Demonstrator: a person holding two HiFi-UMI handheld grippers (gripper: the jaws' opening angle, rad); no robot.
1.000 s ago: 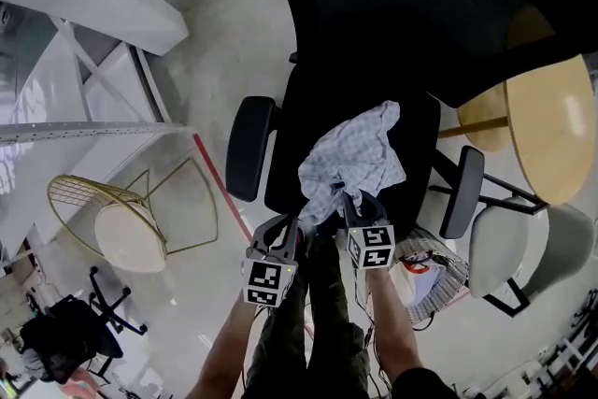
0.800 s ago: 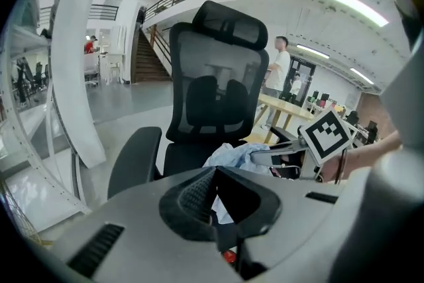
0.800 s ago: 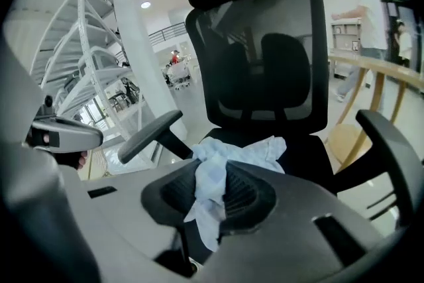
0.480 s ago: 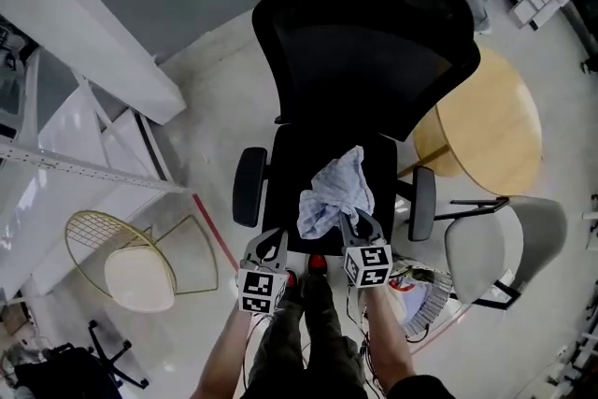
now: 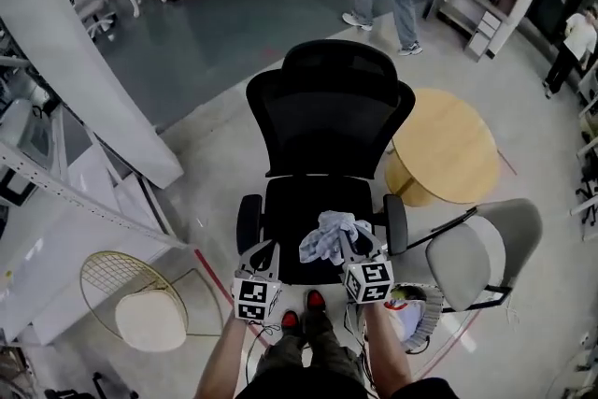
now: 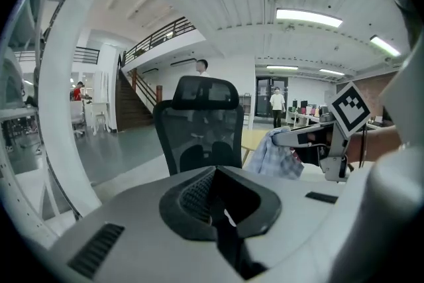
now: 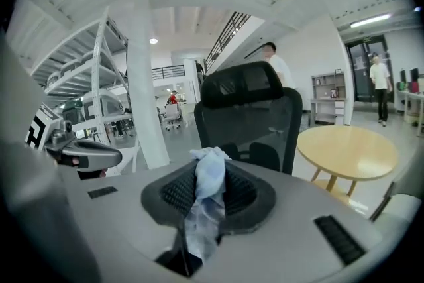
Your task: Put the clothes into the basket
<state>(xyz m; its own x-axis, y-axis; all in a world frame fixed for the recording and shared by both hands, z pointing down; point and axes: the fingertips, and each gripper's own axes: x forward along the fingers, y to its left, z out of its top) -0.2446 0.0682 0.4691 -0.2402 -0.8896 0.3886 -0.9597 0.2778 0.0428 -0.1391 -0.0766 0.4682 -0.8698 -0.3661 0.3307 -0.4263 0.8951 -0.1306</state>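
A pale blue checked cloth hangs bunched over the front of the black office chair's seat. My right gripper is shut on the cloth. In the right gripper view the cloth is pinched between the ribbed pads of the right gripper and droops toward the camera. My left gripper hovers beside it at the seat's front left, shut on nothing. The left gripper view looks past the left gripper to the cloth. A basket holding some items stands on the floor at the lower right.
The chair's tall backrest stands straight ahead. A round wooden table and a grey chair are to the right. A gold wire chair and white shelving are to the left. People walk in the far background.
Both grippers have risen. The cloth, spread on the seat a second ago, now hangs bunched from the right gripper. The view takes in more of the room.
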